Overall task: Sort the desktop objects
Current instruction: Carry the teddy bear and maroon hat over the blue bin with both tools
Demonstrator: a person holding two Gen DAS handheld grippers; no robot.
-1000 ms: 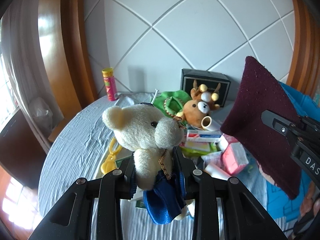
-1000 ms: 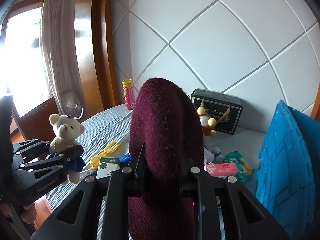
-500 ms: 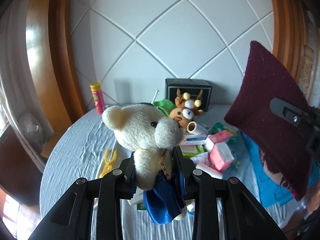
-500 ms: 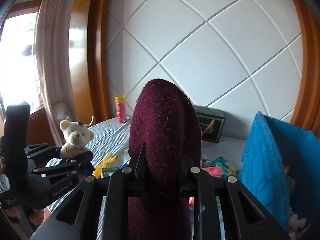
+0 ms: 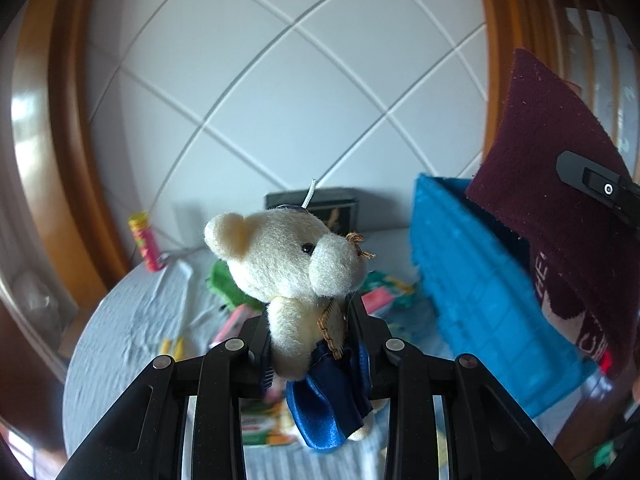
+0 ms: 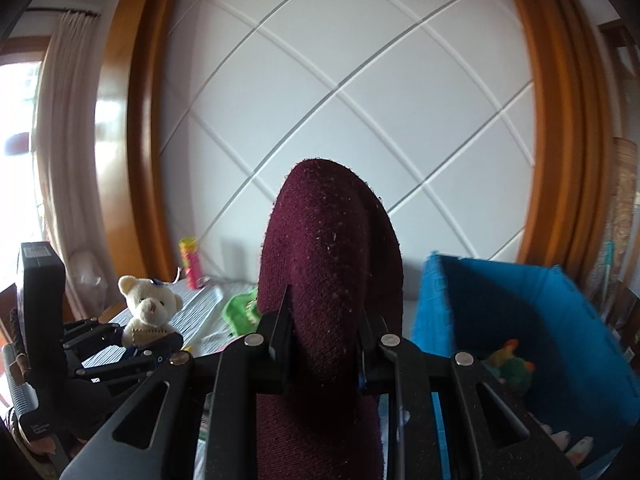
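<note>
From the left wrist view, the left gripper [image 5: 312, 344] is clamped on the body of a small cream plush bear in a blue satin gown [image 5: 296, 276], which is carried in the air above the cluttered grey table [image 5: 120, 320]; the open blue fabric storage bin [image 5: 472, 280] stands ahead and to its right. From the right wrist view, the right gripper [image 6: 324, 344] grips a dark maroon knitted fabric piece [image 6: 332, 248] standing up between its fingers, with the bin just ahead to its right, a few toys already inside. This looks like the carry-to-bin step; next, each gripper likely needs to come over the bin's opening before letting go.
</note>
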